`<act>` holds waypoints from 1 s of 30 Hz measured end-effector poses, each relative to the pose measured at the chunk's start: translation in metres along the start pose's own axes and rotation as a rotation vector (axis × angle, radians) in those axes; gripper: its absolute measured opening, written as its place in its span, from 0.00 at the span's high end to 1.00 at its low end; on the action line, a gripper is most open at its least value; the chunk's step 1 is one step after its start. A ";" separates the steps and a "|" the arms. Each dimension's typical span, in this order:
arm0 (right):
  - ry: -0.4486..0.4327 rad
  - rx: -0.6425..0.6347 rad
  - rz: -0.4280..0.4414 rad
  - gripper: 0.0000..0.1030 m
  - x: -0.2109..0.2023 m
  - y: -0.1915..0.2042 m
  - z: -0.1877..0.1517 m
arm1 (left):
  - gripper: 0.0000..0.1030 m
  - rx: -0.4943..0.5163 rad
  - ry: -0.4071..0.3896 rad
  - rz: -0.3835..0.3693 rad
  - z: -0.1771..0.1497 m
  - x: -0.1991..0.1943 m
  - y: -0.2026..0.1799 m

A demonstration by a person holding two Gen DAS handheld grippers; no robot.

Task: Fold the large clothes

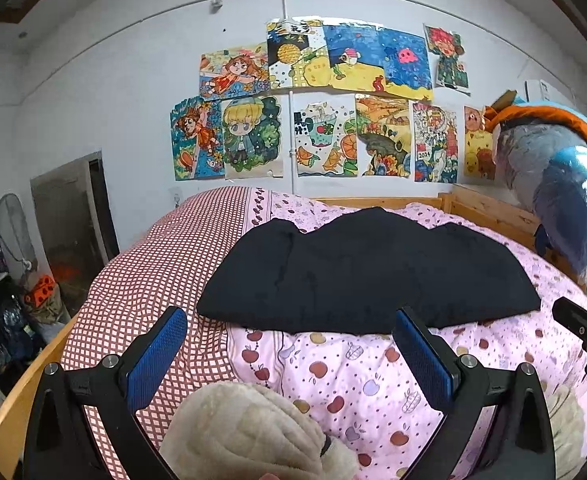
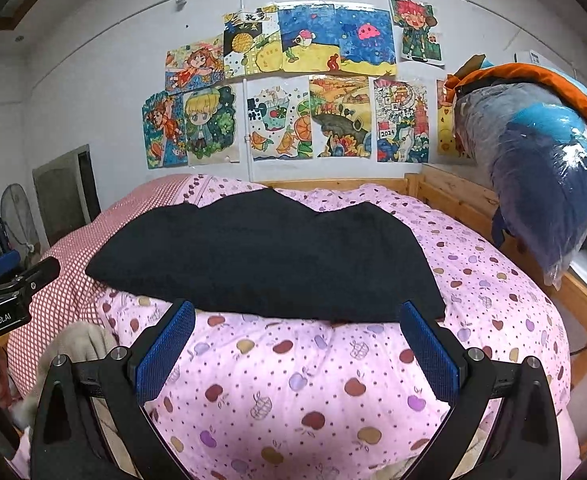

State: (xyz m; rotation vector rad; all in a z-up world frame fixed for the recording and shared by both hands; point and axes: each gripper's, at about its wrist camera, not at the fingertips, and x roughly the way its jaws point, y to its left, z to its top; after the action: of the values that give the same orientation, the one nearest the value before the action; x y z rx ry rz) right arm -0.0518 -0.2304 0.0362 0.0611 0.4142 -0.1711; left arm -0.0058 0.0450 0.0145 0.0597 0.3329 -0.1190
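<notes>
A black garment (image 1: pixel 357 276) lies spread flat across the pink apple-print quilt (image 2: pixel 313 380) on the bed, ahead of both my grippers. My left gripper (image 1: pixel 291 354) hangs above the quilt with its fingers wide apart and empty, just short of the garment's near edge. My right gripper (image 2: pixel 297 350) does the same, fingers wide and empty.

White wall (image 1: pixel 113 92), colourful drawings (image 1: pixel 317 104), wooden bed frame (image 2: pixel 453 192).

garment (image 1: pixel 369 272) – matt black cloth, perhaps knit | bedframe (image 2: pixel 457 192) – bare wood
</notes>
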 end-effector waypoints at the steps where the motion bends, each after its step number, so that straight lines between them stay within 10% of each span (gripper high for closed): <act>1: 0.000 -0.002 -0.008 0.02 -0.001 0.000 -0.003 | 0.00 0.006 -0.002 0.004 -0.001 -0.001 -0.001; 30: 0.078 0.041 -0.010 0.02 0.021 -0.006 -0.038 | 0.00 0.000 0.093 -0.034 -0.019 0.025 -0.002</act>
State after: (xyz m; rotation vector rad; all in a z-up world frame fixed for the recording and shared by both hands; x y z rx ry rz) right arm -0.0494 -0.2355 -0.0073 0.1065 0.4887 -0.1877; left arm 0.0117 0.0419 -0.0119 0.0597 0.4272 -0.1501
